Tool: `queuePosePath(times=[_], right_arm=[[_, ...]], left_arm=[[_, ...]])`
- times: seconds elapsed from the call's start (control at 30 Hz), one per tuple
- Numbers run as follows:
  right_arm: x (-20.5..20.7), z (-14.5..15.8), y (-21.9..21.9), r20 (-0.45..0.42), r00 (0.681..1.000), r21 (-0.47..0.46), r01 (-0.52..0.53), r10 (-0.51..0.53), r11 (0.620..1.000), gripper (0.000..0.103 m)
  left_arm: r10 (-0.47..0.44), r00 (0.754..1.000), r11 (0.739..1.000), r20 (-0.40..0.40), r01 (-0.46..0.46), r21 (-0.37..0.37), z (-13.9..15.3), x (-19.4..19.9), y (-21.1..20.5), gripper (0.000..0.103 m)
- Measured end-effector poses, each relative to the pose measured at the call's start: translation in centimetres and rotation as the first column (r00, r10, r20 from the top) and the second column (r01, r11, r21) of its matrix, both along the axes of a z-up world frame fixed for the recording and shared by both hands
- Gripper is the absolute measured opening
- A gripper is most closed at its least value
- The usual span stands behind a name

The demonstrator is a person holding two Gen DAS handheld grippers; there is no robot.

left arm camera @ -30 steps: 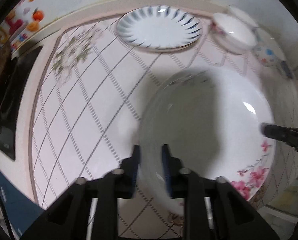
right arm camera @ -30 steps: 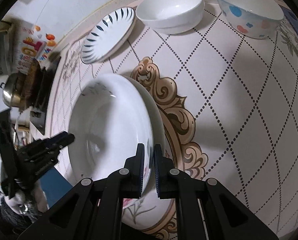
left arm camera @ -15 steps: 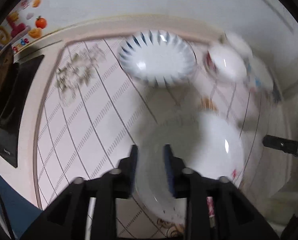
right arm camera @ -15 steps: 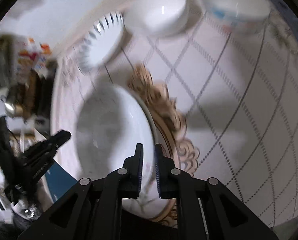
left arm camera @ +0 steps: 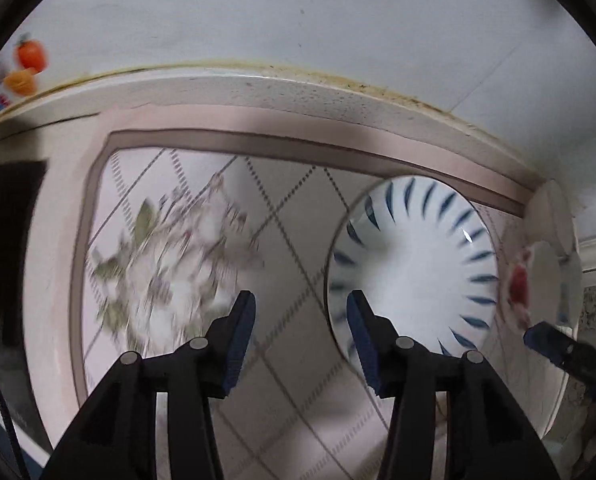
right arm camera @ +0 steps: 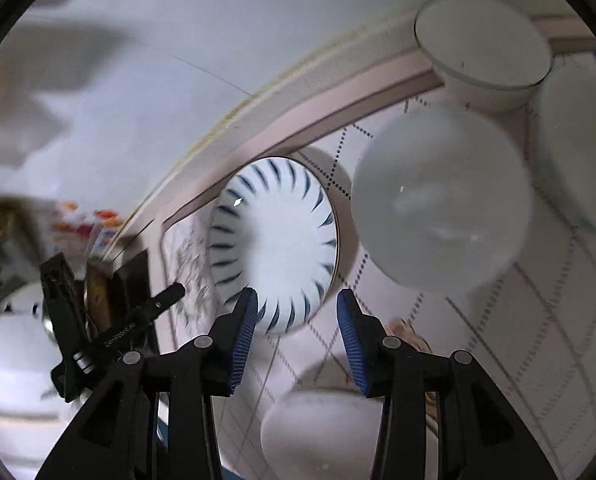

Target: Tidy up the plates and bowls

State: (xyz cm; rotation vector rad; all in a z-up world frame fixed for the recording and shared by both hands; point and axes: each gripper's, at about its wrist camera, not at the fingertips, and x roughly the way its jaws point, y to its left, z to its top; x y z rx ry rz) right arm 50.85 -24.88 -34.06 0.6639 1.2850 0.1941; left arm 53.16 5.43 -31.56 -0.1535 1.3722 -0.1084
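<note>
A white plate with blue radial strokes (left arm camera: 413, 272) lies flat near the back wall, also in the right wrist view (right arm camera: 274, 240). My left gripper (left arm camera: 299, 320) hangs over the cloth at its left rim. Its jaws are opening with nothing between them, the right finger overlapping the rim. My right gripper (right arm camera: 296, 312) hovers at the plate's near edge, jaws also opening and empty. The large white flowered plate (right arm camera: 321, 428) rests on the cloth beneath the right gripper, free of both. The right gripper's tip (left arm camera: 553, 344) shows at the left view's right edge.
Three bowls stand right of the striped plate: a plain white one (right arm camera: 441, 200), another (right arm camera: 481, 48) against the wall, a third (right arm camera: 577, 160) at the edge. A red-flowered bowl (left arm camera: 545, 276) shows past the plate. A dark hob (left arm camera: 6, 240) lies left. The wall (left arm camera: 298, 20) is close behind.
Both grippers were shut on the large white plate's rim. They have let it go, opened, and moved toward the back wall and the blue-striped plate.
</note>
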Motion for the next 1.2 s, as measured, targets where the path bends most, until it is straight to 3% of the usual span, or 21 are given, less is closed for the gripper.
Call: queuePosePath(times=[0.17,0.23,0.4,0.47,0.73,1.2], right_arm=[[1.6,-2.8,1.3,-0.009,0.999,-0.063,0.040,-0.041,0.997,0.042],[1.7,-3.8,1.3,-0.004,0.998,-0.061,0.057,-0.057,0.997,0.035],[2.6,-5.6,1.6,-0.003,0.996,-0.101,0.085,-0.086,0.991,0.019],[2.6,-6.0,1.7,0.003,0.997,-0.119,0.080,-0.080,0.990,0.011],[2.6,-6.0,2.5,0.027,0.998,-0.155,0.054,-0.050,0.987,0.010],[-0.6,-1.9,1.5,0.086,0.996,-0.166,0.012,0.002,0.986,0.010]], left_arm=[[-0.095,0.995,0.995,-0.044,0.094,-0.027,-2.9,2.9,-1.6,0.045],[-0.121,0.991,0.992,-0.051,0.120,-0.024,-3.6,3.4,-2.1,0.044],[-0.175,0.984,0.984,-0.012,0.175,-0.024,-3.3,3.6,-3.5,0.017],[-0.194,0.980,0.981,0.041,0.193,0.024,-3.1,3.4,-4.2,0.017],[-0.222,0.972,0.974,0.075,0.217,0.070,-2.4,1.0,-4.7,0.016],[-0.225,0.964,0.974,0.143,0.219,0.060,2.2,-7.3,-5.0,0.016]])
